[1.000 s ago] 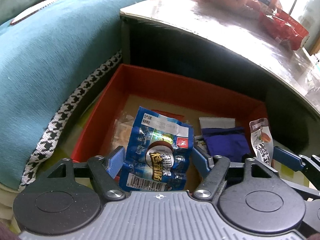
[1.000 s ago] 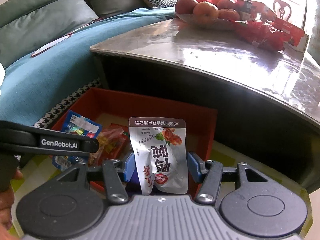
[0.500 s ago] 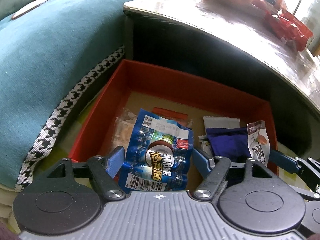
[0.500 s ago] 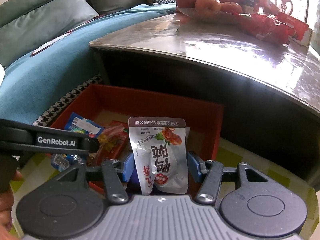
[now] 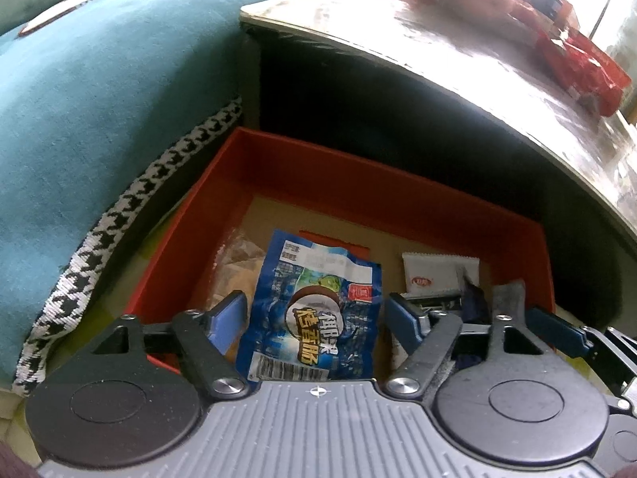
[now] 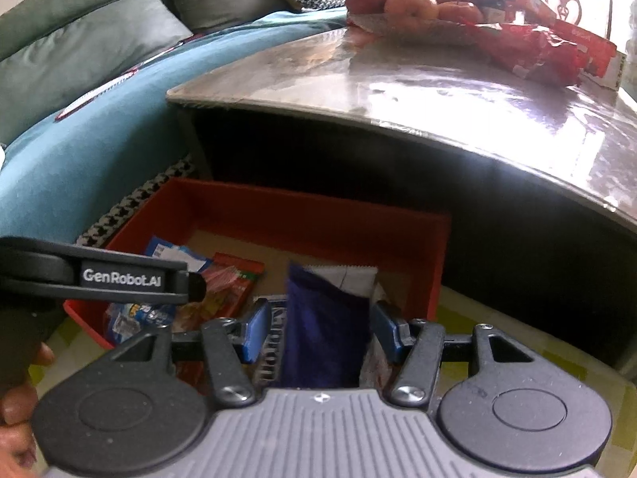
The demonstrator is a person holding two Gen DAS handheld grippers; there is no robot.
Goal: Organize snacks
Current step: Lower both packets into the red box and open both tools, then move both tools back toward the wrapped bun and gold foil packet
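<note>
The red box [image 5: 278, 167] sits on the floor just in front of the counter [image 6: 398, 79]. Over its near edge, the left hand-held gripper [image 5: 314, 320] has its fingers spread around the blue snack packet [image 5: 314, 318], not pressing it. The right hand-held gripper [image 6: 318, 328] stands apart above the purple packet [image 6: 324, 326] lying inside the box.

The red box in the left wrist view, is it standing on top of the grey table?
No, the red box stands low on the floor beside the grey table, below its top.
</note>
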